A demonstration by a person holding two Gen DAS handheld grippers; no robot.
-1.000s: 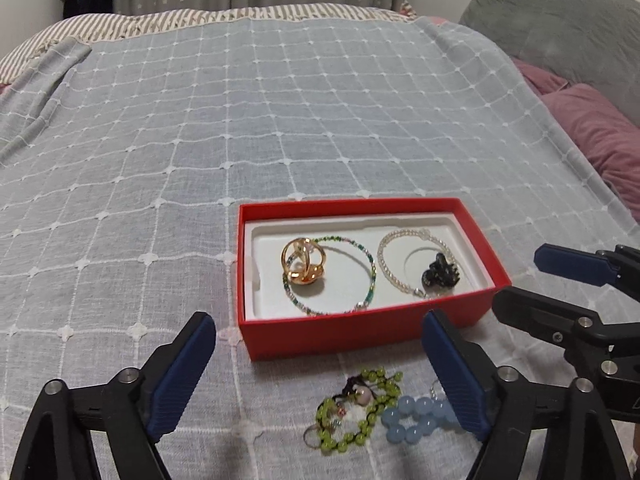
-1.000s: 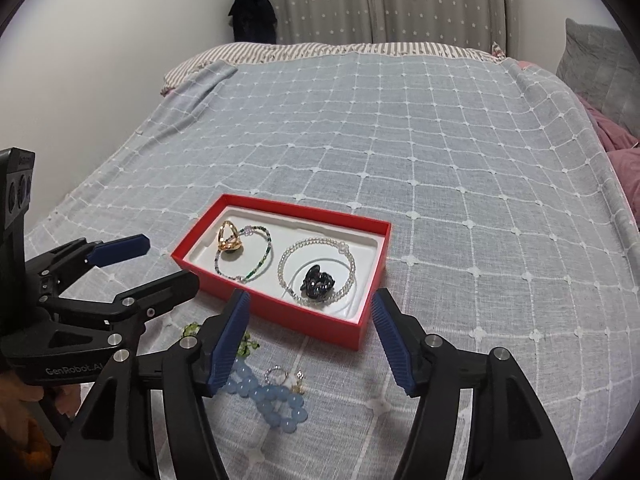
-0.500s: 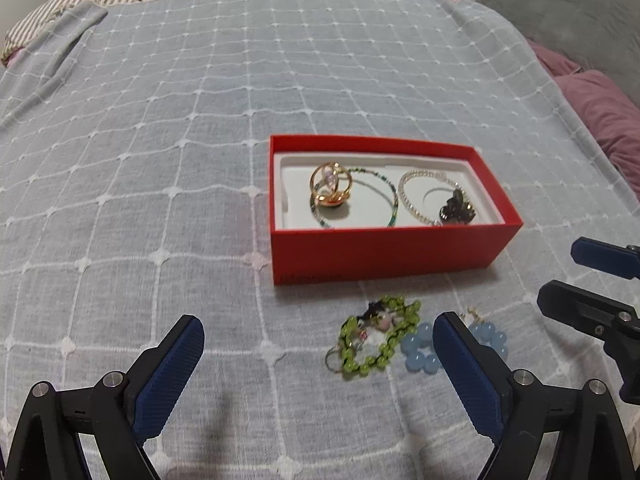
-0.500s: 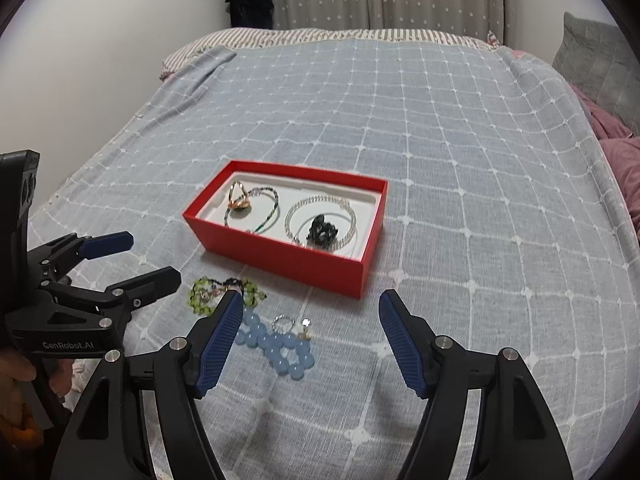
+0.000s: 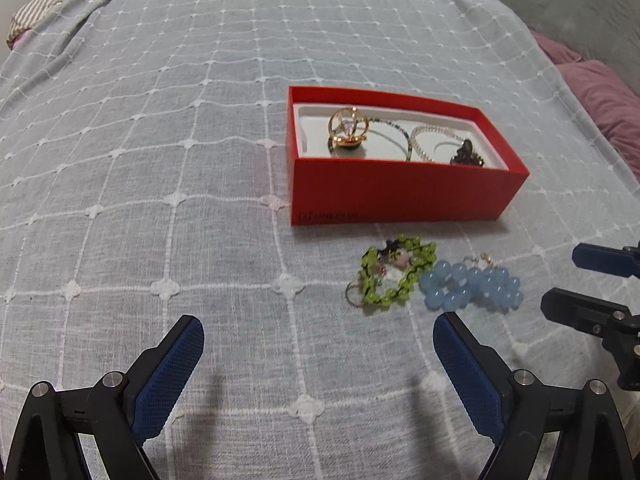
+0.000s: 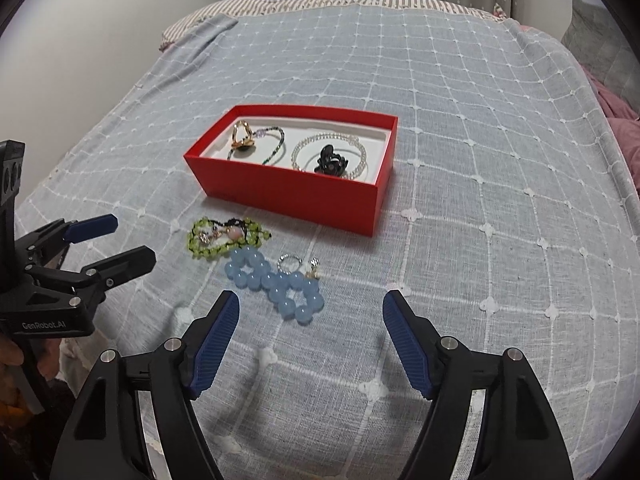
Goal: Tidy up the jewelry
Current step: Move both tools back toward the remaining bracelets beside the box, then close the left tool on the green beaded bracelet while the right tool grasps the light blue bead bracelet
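Jaws spread, red box (image 6: 296, 196) holding bracelets (image 6: 330, 152)

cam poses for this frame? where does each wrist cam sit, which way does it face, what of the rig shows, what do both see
Left wrist: low over the bedspread, facing the bed's far end; left gripper open in the foreground, right gripper at the right edge.
Right wrist: higher, to its right, facing the same way; own open fingers in the foreground, left gripper at the left edge.
Shared: red box, green bracelet, blue bracelet.
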